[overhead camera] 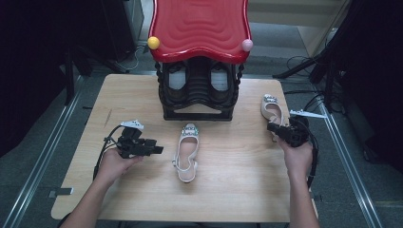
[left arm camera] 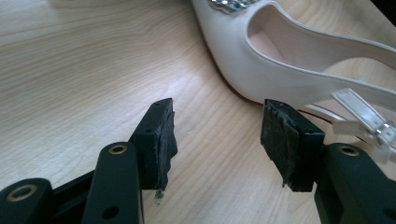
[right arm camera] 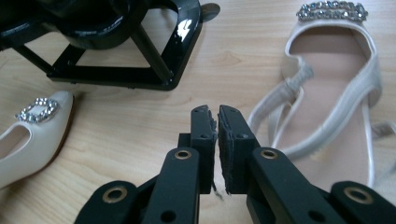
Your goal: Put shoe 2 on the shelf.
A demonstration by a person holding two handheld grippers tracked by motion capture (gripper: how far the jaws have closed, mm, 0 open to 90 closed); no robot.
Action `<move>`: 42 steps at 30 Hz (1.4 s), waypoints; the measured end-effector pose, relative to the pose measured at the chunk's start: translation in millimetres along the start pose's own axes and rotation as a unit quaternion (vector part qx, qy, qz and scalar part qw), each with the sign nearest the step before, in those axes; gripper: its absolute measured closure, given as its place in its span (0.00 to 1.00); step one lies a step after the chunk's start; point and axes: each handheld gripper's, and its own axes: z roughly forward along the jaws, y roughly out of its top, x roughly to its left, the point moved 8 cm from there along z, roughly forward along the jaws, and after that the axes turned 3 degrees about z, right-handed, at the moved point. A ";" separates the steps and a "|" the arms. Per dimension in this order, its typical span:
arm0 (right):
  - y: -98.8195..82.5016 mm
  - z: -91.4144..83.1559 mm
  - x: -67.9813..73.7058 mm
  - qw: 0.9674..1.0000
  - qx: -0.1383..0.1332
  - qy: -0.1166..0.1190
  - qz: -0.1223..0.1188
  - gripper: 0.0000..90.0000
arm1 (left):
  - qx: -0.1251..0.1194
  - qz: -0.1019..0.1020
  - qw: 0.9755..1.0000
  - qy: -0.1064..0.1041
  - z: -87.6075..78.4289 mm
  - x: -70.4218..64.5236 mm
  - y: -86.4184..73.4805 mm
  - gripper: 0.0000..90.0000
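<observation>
From above, a black shoe rack [overhead camera: 199,92] with a red wavy top stands at the far middle of the wooden table [overhead camera: 237,190]. One pale slingback shoe [overhead camera: 186,152] lies just in front of the rack, toe and jewelled buckle toward it. A second shoe [overhead camera: 272,108] lies to the rack's right, near the table's edge. The left gripper [overhead camera: 159,150] is held to the left of the rack's front, beside the first shoe but apart from it. The right gripper [overhead camera: 272,127] sits at the heel end of the second shoe.

In the left gripper view, the jaws stand spread wide with bare wood between them; the first shoe [left arm camera: 289,60] lies just beyond the pads, untouched.

In the right gripper view, the right gripper [right arm camera: 217,122] has its jaws nearly together, a thin slit between the pads and nothing in it. The second shoe [right arm camera: 331,93] lies just beyond them, its strap close to the right pad. The rack's base [right arm camera: 126,60] is behind, and the first shoe's toe [right arm camera: 32,130] is below its left end.
</observation>
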 end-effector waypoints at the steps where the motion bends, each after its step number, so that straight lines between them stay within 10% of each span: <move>1: 3.1 2.0 0.7 1.000 -0.002 0.002 0.000 0.94 | 0.000 0.001 1.000 0.001 -0.1 -1.0 -0.7 0.50; 19: 54.7 19.0 -24.9 0.999 -0.034 -0.030 0.005 0.79 | -0.007 -0.026 0.999 0.020 -19.3 -0.9 -28.8 0.50; 32: 34.9 56.0 -51.7 0.997 0.022 -0.065 0.028 0.76 | -0.001 -0.028 0.999 0.026 -22.7 -4.7 -40.4 0.50; 42: 30.6 62.2 -54.0 0.996 0.036 -0.077 0.035 0.95 | -0.002 -0.028 0.999 0.026 -22.8 -4.7 -40.2 0.49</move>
